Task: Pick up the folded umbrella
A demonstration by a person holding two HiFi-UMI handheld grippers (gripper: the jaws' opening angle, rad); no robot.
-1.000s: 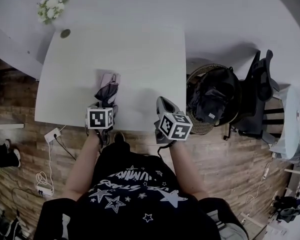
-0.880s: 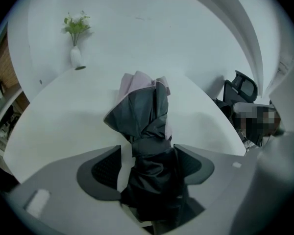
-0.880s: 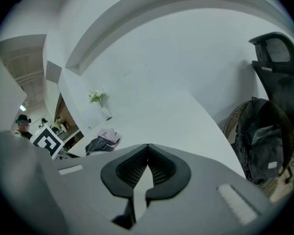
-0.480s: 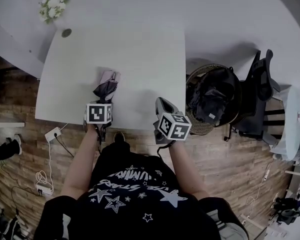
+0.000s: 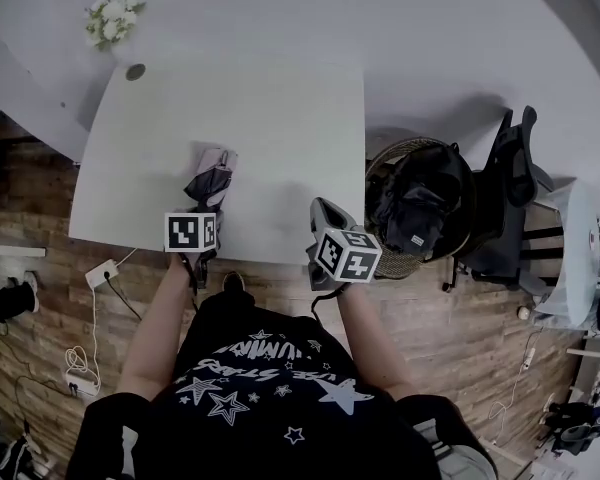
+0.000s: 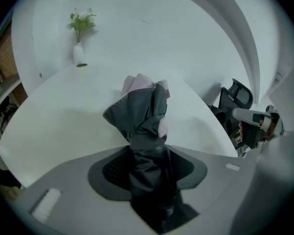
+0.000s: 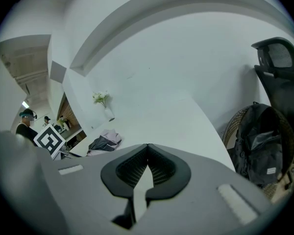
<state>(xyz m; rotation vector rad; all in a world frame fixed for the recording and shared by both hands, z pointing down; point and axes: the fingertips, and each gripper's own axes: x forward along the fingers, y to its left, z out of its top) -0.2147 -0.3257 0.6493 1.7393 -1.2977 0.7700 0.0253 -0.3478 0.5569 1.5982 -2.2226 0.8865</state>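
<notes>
The folded umbrella [image 5: 212, 176], dark grey with a pale pink lining, lies near the front edge of the white table [image 5: 280, 118]. My left gripper [image 5: 202, 208] is at its near end, pointing steeply down. In the left gripper view the umbrella [image 6: 142, 111] fills the gap of the left gripper [image 6: 148, 153]. Its jaws are closing and the pads press on the dark fabric. My right gripper [image 5: 322, 210] hovers over the table's front edge to the right, apart from the umbrella [image 7: 104, 142]. The right gripper [image 7: 148, 149] is shut with nothing in it.
A small white vase of flowers [image 5: 110, 20] stands at the table's far left corner. To the right of the table a dark backpack [image 5: 420, 203] sits in a wicker basket, with a black office chair [image 5: 515, 188] beyond. Cables and a power strip [image 5: 100, 271] lie on the floor.
The left gripper's jaws have closed in on the near end of the umbrella. Both hands have stayed about where they were.
</notes>
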